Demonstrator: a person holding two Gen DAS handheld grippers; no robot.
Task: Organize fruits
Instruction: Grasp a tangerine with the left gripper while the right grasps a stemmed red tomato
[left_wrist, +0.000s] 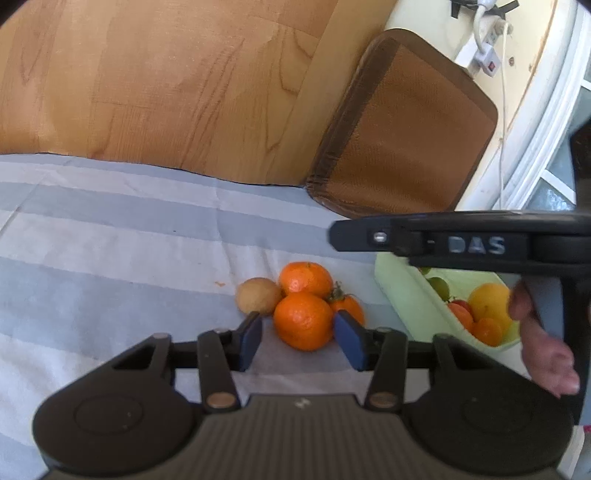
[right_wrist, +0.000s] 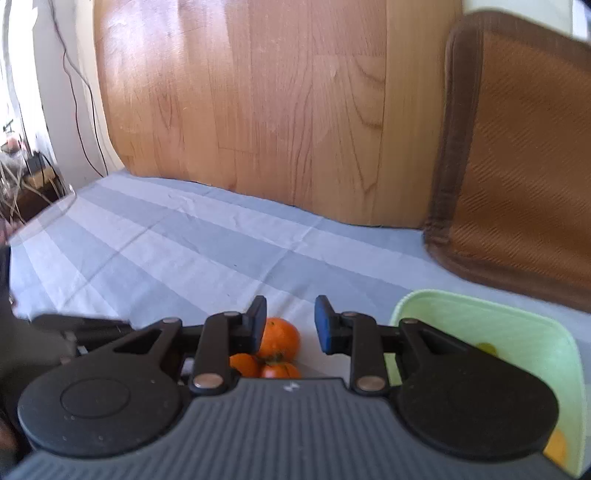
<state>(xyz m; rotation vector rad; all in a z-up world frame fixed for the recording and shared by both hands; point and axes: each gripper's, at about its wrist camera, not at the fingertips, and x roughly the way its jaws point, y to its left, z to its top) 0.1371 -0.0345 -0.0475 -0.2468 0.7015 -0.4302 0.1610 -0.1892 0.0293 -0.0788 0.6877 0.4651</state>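
A cluster of fruit lies on the striped cloth: two oranges, front (left_wrist: 303, 320) and back (left_wrist: 304, 278), a brown kiwi-like fruit (left_wrist: 258, 299) and a red-orange fruit with a green stem (left_wrist: 349, 306). My left gripper (left_wrist: 299, 341) hangs just above the front orange. Its blue pads (left_wrist: 249, 339) flank the orange, with a gap on the left side. The pale green basket (left_wrist: 406, 295) on the right holds a lemon (left_wrist: 489, 299), a lime (left_wrist: 439, 288) and more fruit. My right gripper (left_wrist: 340, 236), a hand on it, crosses above the basket. Its jaws (right_wrist: 290, 326) are narrowly apart and empty, above the back orange (right_wrist: 280, 338).
A brown woven mat (left_wrist: 406, 122) leans against the wooden panel (left_wrist: 166, 74) behind the cloth (left_wrist: 110, 240). A white power strip with a cable (left_wrist: 480, 55) hangs on the wall at the back right. The basket's rim (right_wrist: 443, 299) lies right of my right fingers.
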